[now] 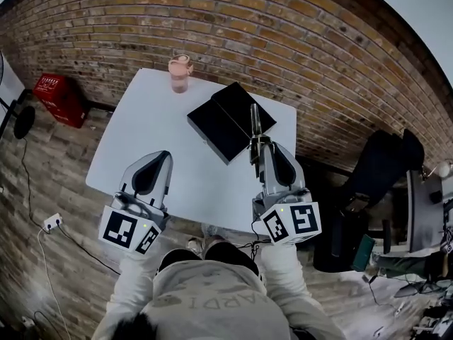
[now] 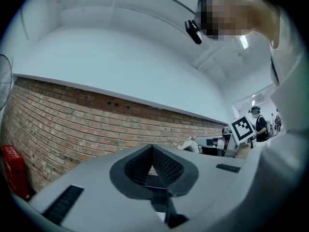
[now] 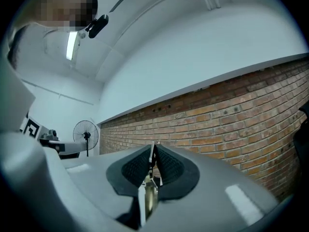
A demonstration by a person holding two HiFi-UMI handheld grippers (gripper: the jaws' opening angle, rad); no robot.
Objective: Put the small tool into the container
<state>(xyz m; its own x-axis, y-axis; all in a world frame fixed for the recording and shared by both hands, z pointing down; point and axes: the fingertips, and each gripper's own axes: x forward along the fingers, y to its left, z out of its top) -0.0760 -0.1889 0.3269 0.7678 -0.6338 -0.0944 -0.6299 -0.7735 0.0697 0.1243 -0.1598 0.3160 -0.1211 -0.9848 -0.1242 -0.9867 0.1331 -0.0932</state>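
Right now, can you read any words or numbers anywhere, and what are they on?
Nothing reads clearly.
Red crate: white print, too small to read.
Person's shirt: pale letters, too faint to read.
Marker cubes: black square patterns, no words.

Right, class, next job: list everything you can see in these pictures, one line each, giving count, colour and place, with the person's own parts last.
table: one, white, centre, in front of the brick wall
cup: one, pink, far edge of the table
container: one, black, lying open on the table, right of centre
small tool: one, metal, sticking out of the right tongs, over the container
crate: one, red, on the floor at left by the wall
fan: one, black, standing, left in the right gripper view
left tongs: one, grey, shut and empty, over the table's near left
right tongs: one, grey, shut on the small tool
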